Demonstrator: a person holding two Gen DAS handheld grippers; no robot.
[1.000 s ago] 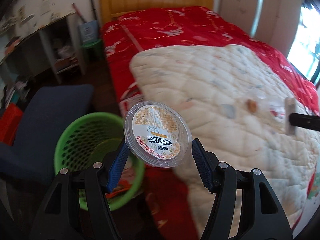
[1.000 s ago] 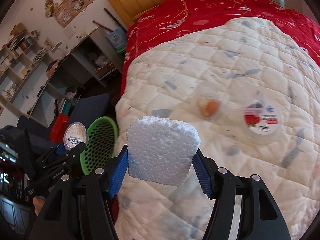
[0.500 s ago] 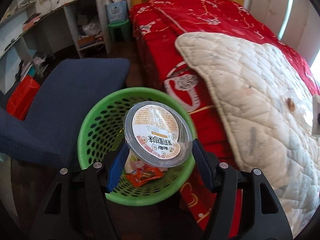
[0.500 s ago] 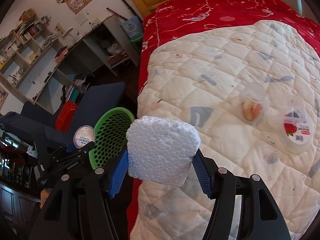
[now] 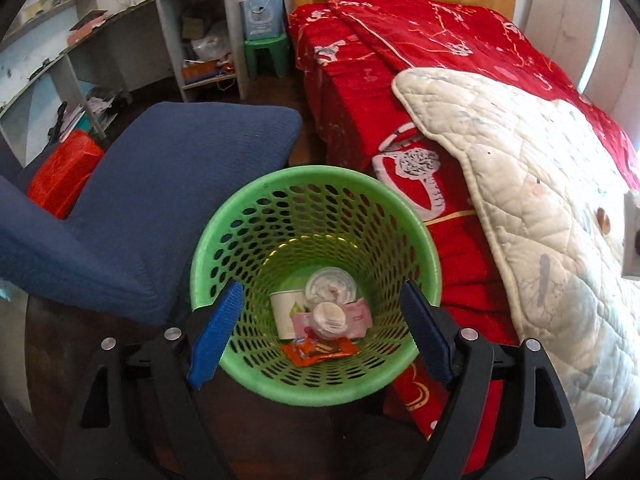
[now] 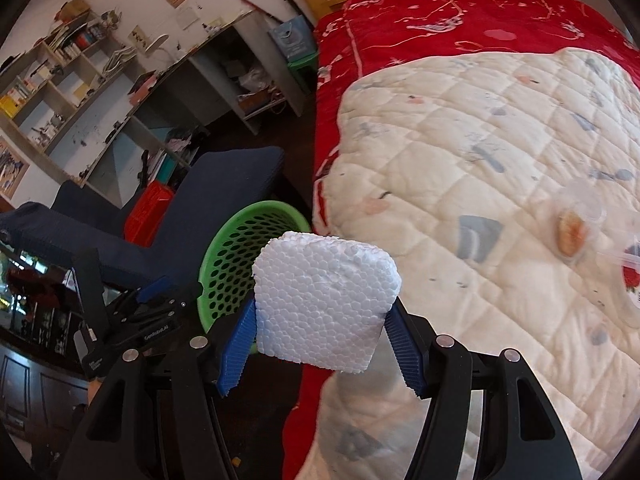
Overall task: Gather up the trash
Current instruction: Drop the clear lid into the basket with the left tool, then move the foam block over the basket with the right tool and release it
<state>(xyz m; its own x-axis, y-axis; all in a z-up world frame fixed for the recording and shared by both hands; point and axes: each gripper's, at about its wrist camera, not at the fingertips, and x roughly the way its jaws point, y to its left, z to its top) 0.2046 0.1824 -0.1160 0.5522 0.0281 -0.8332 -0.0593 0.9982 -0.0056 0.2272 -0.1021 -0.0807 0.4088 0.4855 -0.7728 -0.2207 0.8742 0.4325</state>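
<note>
My left gripper (image 5: 320, 330) is open and empty above the green perforated trash basket (image 5: 256, 216). Inside the basket lie a round lidded cup (image 5: 329, 317), a clear lid (image 5: 330, 283), a white cup (image 5: 285, 312), a pink wrapper (image 5: 358, 316) and an orange wrapper (image 5: 318, 349). My right gripper (image 6: 322, 338) is shut on a white foam block (image 6: 324, 300) over the bed's edge, to the right of the basket (image 6: 248, 248). A clear cup with food (image 6: 572, 228) and a lidded container (image 6: 630, 280) lie on the quilt.
A blue chair (image 5: 160, 184) stands left of the basket. The bed with red cover (image 5: 400, 60) and white quilt (image 5: 540, 200) is on the right. Shelves (image 5: 120, 48), a green stool (image 5: 266, 54) and a red box (image 5: 60, 172) are behind.
My left gripper moved over the basket, opened and let go of the round lidded cup, which now lies in the basket. My right gripper carried the foam block leftward toward the basket.
</note>
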